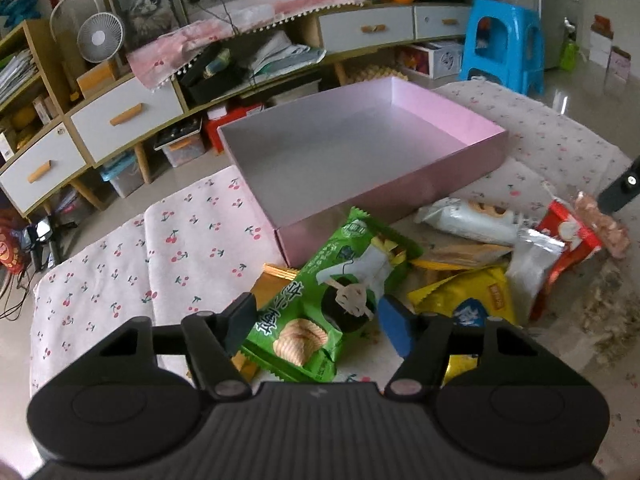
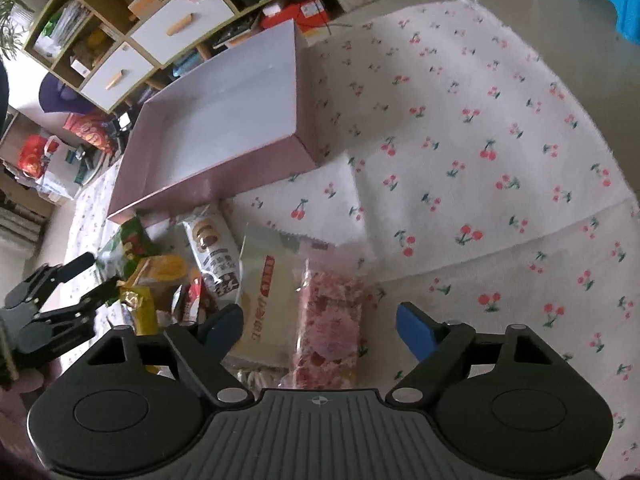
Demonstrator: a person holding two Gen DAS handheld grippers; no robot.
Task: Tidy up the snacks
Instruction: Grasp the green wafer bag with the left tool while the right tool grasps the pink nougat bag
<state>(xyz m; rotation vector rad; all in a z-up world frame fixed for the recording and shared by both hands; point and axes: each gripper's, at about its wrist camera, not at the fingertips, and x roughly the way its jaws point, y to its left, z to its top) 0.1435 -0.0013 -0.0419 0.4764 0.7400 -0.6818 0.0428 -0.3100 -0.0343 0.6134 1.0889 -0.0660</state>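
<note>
Left gripper (image 1: 316, 322) straddles the green chip packet (image 1: 320, 308), right gripper (image 2: 320, 326) the pink nougat bag (image 2: 332, 320) (both jaws apart, unclamped); slick wrappers could slip before reaching the pink box (image 1: 400, 188).

Left gripper (image 1: 318, 322): black ribbed housing with a small pale mark at top centre; two round black discs flank it; black linkage arms on silver pivot pins; one finger pad blue, the other looks dark. Right gripper (image 2: 320, 330): same black build; crosshair mark on the ribbed housing; silver pins at the linkages; blue pads (image 2: 416, 332) on both fingers.
</note>
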